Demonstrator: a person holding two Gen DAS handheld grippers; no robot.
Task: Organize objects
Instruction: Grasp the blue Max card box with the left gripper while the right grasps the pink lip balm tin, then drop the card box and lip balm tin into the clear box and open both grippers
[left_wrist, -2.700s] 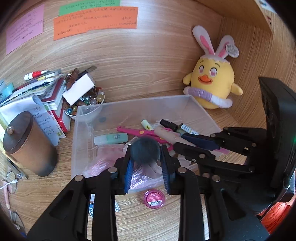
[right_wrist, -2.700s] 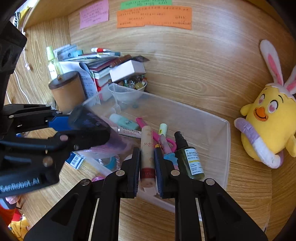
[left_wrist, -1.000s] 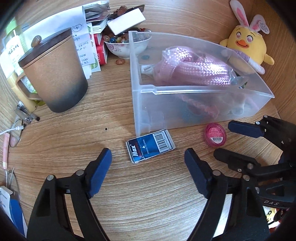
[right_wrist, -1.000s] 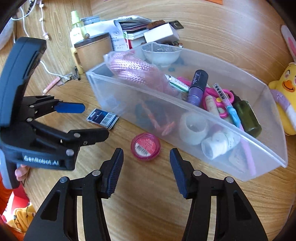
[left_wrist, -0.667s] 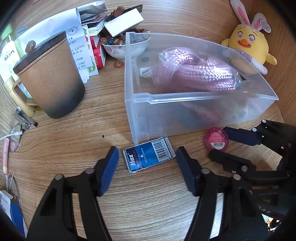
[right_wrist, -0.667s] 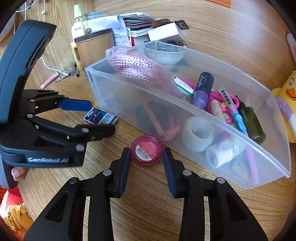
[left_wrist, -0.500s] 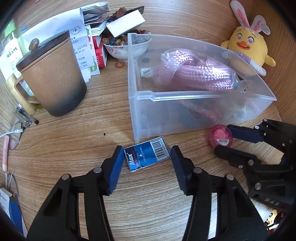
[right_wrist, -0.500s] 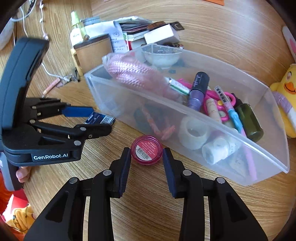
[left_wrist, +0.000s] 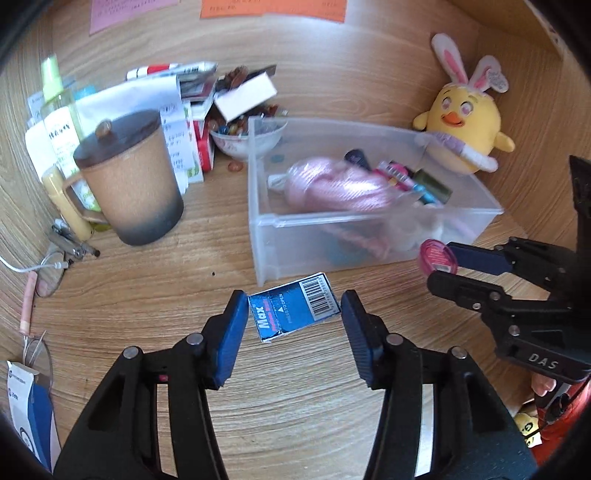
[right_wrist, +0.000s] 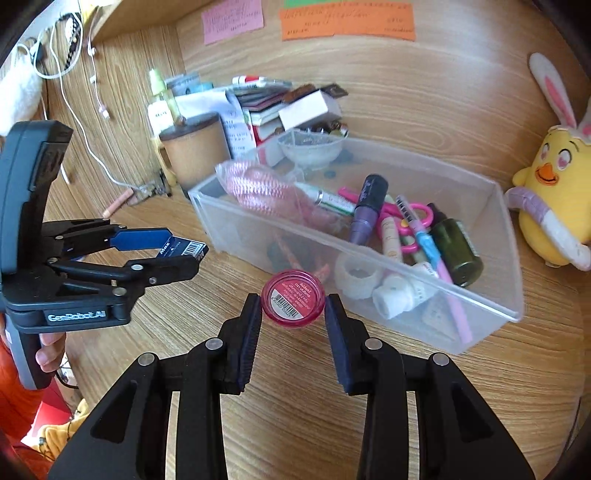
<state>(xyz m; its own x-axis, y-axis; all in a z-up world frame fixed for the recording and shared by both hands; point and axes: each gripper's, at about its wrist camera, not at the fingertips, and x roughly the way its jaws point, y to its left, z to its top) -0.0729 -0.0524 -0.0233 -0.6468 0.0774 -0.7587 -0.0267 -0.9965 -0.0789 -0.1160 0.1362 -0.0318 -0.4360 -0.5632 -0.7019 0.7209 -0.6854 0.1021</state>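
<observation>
Purple tube (right_wrist: 366, 210) clear only right-wrist

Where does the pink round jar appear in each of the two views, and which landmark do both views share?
Left wrist view: pink jar at right, held in the right gripper, before the clear bin.
Right wrist view: jar at centre, between that gripper's pads.
Shared landmark: yellow chick toy.
</observation>
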